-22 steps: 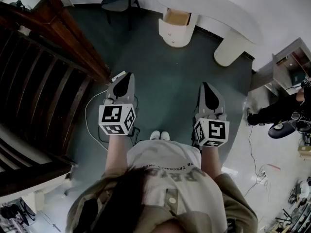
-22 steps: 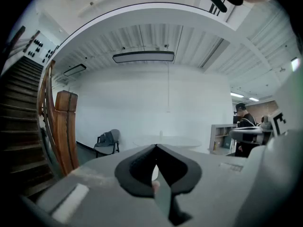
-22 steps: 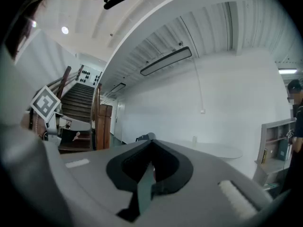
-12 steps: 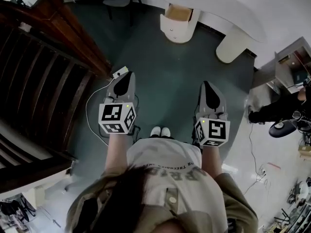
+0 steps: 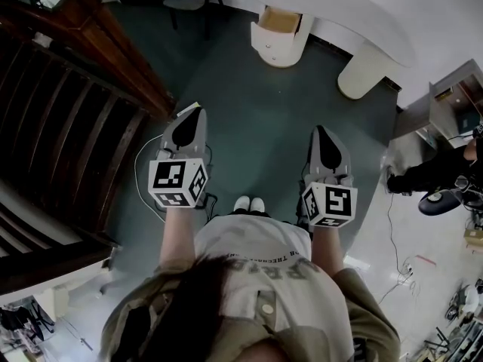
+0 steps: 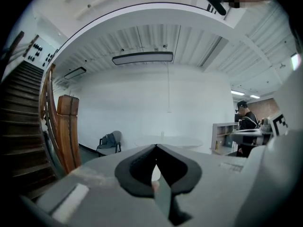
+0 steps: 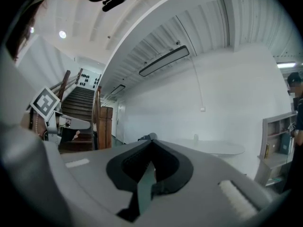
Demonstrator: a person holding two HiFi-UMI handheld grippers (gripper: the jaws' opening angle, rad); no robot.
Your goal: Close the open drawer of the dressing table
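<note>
L gripper (image 5: 196, 114) fingers clenched, empty | R gripper (image 5: 320, 132) same | drawer (image 5: 278, 21) open, well ahead

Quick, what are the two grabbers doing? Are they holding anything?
Left gripper: closed, holding nothing.
Right gripper: closed, holding nothing.

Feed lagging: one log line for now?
drawer: open | left hand-held gripper: shut, empty | right hand-held gripper: shut, empty | both apart from drawer
</note>
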